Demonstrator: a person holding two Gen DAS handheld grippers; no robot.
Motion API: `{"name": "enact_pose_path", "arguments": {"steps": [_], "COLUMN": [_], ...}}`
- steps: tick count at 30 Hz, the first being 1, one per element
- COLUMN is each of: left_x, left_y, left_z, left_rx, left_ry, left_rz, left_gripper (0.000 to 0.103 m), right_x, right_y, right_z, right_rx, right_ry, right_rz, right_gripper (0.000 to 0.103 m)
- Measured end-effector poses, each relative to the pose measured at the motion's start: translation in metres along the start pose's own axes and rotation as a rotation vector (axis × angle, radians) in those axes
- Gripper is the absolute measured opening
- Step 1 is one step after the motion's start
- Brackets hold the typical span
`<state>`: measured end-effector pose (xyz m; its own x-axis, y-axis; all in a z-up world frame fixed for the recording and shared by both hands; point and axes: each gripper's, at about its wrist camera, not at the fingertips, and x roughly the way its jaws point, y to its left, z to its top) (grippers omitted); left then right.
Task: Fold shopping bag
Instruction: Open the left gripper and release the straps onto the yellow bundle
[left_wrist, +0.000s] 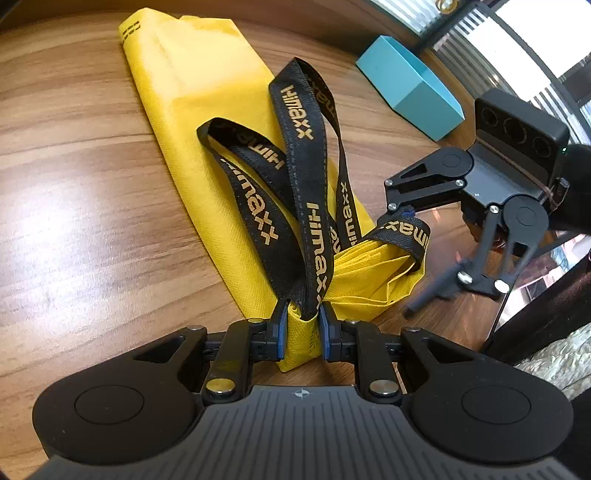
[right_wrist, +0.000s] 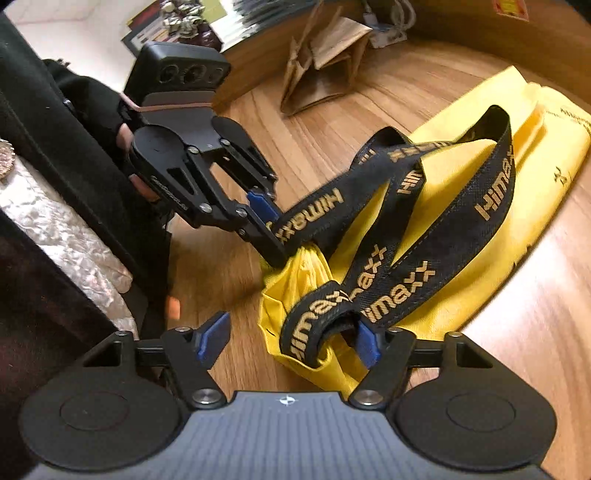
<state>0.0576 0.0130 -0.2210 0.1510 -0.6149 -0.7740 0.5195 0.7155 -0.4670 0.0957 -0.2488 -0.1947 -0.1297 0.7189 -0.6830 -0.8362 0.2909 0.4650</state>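
A brown wood-grain tabletop (left_wrist: 74, 184) is largely covered by the long yellow non-woven shopping bag (left_wrist: 192, 110), which is laid flat along it with its black woven handle straps printed in gold (left_wrist: 306, 177) looped over its near end. A teal box (left_wrist: 410, 85) is seen beyond the bag in the left view, and a crumpled brown paper bag (right_wrist: 325, 55) in the right view. The bag's bunched corner and a strap are pinched by the left gripper (left_wrist: 301, 328), its jaws nearly closed, while the right gripper (right_wrist: 291, 343) is held half open, with a strap loop lying against its right pad and nothing clamped.
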Motion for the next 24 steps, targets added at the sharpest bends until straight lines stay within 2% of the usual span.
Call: {"name": "enact_pose_path", "arguments": {"steps": [1, 2, 7, 12, 19, 24], "left_x": [0.0, 0.0, -0.004, -0.008, -0.039, -0.063], "left_y": [0.001, 0.003, 0.02, 0.027, 0.002, -0.012], "left_z": [0.0, 0.0, -0.005, -0.008, -0.008, -0.02], "left_rx": [-0.009, -0.026, -0.167, -0.265, -0.162, -0.111], "left_ry": [-0.001, -0.004, -0.031, -0.045, -0.097, -0.174], "left_rz": [-0.004, -0.01, -0.057, -0.072, 0.048, 0.095], "left_gripper": [0.021, 0.021, 0.021, 0.023, 0.028, 0.028], "right_x": [-0.002, -0.004, -0.003, -0.001, 0.012, 0.024], "right_y": [-0.003, -0.008, -0.031, -0.055, -0.051, -0.051], "right_z": [-0.002, -0.005, -0.004, -0.018, -0.012, -0.024], "right_rx": [0.012, 0.036, 0.239, 0.574, 0.804, 0.981], "right_ry": [-0.011, -0.024, -0.064, -0.121, -0.09, -0.12], "right_rz": [-0.005, -0.007, 0.03, 0.082, 0.056, 0.095], "right_gripper": [0.055, 0.044, 0.036, 0.028, 0.025, 0.023]}}
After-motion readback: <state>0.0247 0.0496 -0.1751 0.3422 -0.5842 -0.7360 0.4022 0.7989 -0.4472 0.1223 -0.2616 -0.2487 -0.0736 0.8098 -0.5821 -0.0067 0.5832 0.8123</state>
